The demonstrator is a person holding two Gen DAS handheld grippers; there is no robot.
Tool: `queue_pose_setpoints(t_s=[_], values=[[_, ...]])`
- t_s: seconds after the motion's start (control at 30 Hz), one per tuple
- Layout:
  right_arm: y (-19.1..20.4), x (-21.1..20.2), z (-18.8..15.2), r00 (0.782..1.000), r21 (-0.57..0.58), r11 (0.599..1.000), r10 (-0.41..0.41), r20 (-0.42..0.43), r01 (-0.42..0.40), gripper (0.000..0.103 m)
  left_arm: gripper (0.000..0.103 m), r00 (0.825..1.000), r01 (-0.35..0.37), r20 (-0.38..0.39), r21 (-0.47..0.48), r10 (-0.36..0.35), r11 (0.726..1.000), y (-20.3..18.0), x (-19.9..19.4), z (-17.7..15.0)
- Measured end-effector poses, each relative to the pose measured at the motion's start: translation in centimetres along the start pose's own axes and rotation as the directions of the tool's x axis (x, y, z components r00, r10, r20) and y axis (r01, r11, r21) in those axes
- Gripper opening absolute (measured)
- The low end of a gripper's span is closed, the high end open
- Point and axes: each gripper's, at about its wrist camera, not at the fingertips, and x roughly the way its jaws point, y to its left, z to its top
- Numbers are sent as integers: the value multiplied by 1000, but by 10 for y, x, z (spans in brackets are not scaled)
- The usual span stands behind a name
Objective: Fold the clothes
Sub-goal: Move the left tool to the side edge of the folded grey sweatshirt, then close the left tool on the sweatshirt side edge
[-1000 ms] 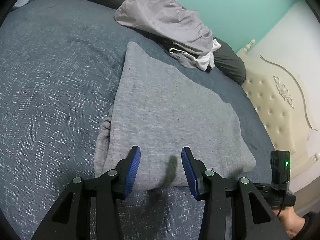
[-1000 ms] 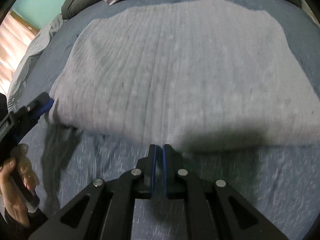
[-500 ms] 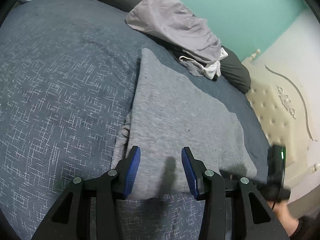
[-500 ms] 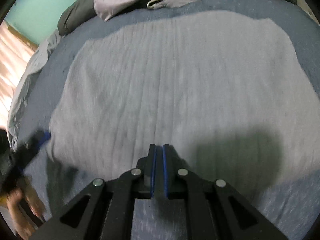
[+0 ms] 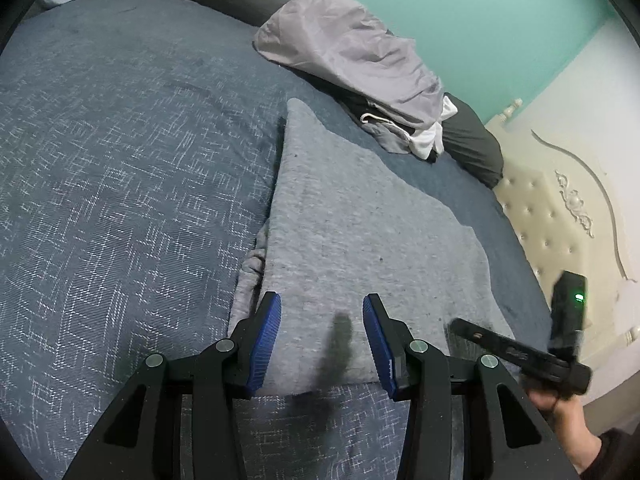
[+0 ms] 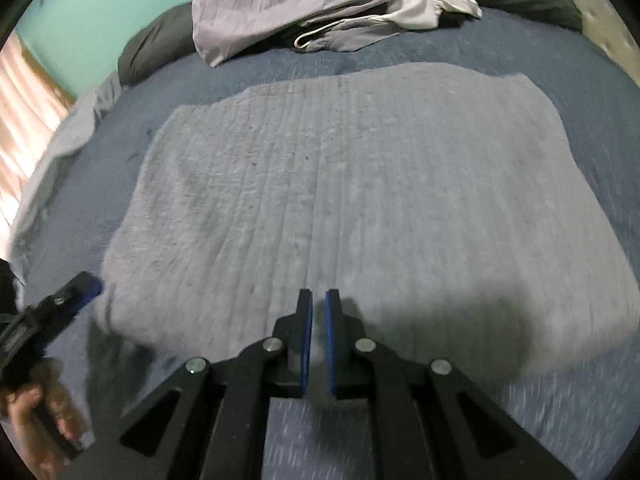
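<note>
1. The grey knit garment (image 5: 360, 248) lies flat on the blue patterned bedspread (image 5: 120, 160), already folded into a rough rectangle. Its near edge sits directly under and ahead of both claws.
2. The left gripper (image 5: 322, 340) has its jaws partly apart and empty, blue pads straddling the garment's near-left corner without touching the cloth. Judged: positioned to take that corner or edge for a further fold.
3. The right gripper (image 6: 319, 340) has its jaws drawn nearly together with nothing between them, hovering over the near edge toward the middle. Judged: closed because it has nothing to carry.
4. A bunched layer of the garment protrudes just left of the left gripper; it may spoil a clean fold.
5. A pile of unfolded clothes (image 5: 360, 60), light grey on top, lies well beyond the garment, against dark pillows (image 5: 472, 144). Judged: awaiting their turn.
</note>
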Motion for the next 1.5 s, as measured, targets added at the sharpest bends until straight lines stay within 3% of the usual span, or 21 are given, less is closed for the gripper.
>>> queue_pose_setpoints(t_s=[0.17, 0.37, 0.67, 0.87, 1.07, 1.23, 1.27, 1.33, 1.5], values=[[6, 4, -33, 999, -25, 999, -24, -34, 23, 5, 47, 1000, 4, -3, 12, -4, 1000, -2, 1, 1], [-10, -12, -67, 994, 25, 998, 57, -96, -55, 5, 47, 1000, 2, -4, 10, -2, 1000, -3, -1, -1], [-55, -55, -78, 995, 134, 987, 86, 55, -93, 5, 47, 999, -6, 36, -22, 7, 1000, -2, -21, -5], [-88, -77, -79, 986, 151, 982, 94, 139, -115, 5, 47, 996, -85, 29, -39, 87, 996, -9, -30, -23], [-110, -78, -82, 970, 221, 953, 169, 175, -206, 5, 47, 996, -90, -10, -217, 90, 972, 11, -30, -42], [-121, -75, -89, 957, 252, 930, 226, 181, -267, 5, 47, 997, -82, -31, -263, 76, 961, 9, -20, -47], [-122, -73, -89, 955, 259, 926, 233, 182, -275, 5, 48, 997, -72, -33, -273, 65, 959, 8, -17, -47], [-125, -69, -89, 951, 272, 917, 247, 185, -291, 5, 66, 999, -44, -30, -310, 36, 950, 10, -9, -50], [-131, -63, -90, 943, 293, 902, 266, 199, -317, 5, 67, 1000, -17, -5, -379, 16, 925, 20, 3, -53]])
